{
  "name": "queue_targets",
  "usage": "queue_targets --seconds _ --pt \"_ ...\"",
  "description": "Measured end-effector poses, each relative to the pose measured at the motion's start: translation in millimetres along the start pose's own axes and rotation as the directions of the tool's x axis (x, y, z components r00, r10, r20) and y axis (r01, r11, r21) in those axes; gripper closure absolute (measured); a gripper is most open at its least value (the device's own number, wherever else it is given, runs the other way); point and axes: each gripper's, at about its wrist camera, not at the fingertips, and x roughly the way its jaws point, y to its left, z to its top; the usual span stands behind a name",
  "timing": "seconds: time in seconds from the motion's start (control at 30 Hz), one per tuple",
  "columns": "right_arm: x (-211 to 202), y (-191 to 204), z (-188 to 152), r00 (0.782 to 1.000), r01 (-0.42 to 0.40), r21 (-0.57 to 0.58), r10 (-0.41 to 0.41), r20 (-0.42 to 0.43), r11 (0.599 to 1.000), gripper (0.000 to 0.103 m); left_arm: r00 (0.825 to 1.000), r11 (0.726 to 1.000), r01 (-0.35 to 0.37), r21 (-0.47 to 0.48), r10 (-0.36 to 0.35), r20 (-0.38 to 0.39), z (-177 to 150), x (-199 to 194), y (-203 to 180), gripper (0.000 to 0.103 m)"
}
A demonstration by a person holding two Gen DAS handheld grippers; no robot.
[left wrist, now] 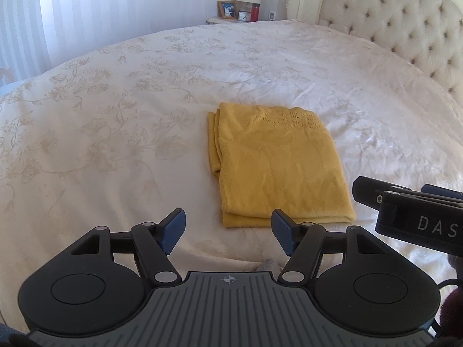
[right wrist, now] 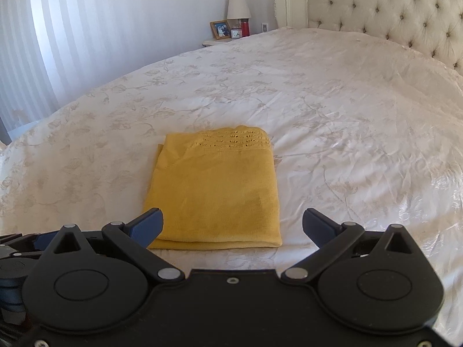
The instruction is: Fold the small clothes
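**A:** Where does the garment lie?

**B:** The yellow knitted top (right wrist: 214,188) rests flat on the bedspread (right wrist: 347,115), about mid-bed, already folded into a neat rectangle. Its lacy eyelet band faces the headboard (right wrist: 390,8) and the doubled fold edge faces us, with a few layers peeping out along its left side.

**A:** So what is the step in hand?

**B:** I judge the folding is nearly or fully done. If one more fold is wanted, take the near edge at both corners together, lift only enough to clear the cloth, carry it evenly toward the eyelet band and lay it down square. Pinch all layers at once, or the lower ones will slip and bunch. The stray layers on the left want tidying first.

**A:** And the tools?

**B:** The left tool (left wrist: 228,232) stands moderately wide, its blue pads (left wrist: 173,231) apart with nothing between them; it hovers just short of the top's near left corner, not touching. The right tool (right wrist: 233,228) is spread wider, also empty, straddling the near edge in its own view without pressing on it.

**A:** Any risk?

**B:** The bedspread is glossy and wrinkled; a low pinch could catch it along with the knit. The two tools also sit close together, so mind they do not knock.
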Motion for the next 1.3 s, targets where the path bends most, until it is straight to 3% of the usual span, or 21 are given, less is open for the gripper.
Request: queue_targets --seconds 0.8,1.3 --pt "2.2 2.3 1.7 1.000 0.007 0.022 -0.007 0.005 1.000 0.001 1.000 1.000 -0.009 -0.003 0.009 0.000 -0.5 0.4 -0.9 0.039" --pt "2.4 4.4 -2.3 0.996 0.089 -0.044 -0.089 0.005 0.995 0.001 0.998 0.999 -0.047 0.009 0.046 0.039 2.1 -6.2 -2.5 0.039"
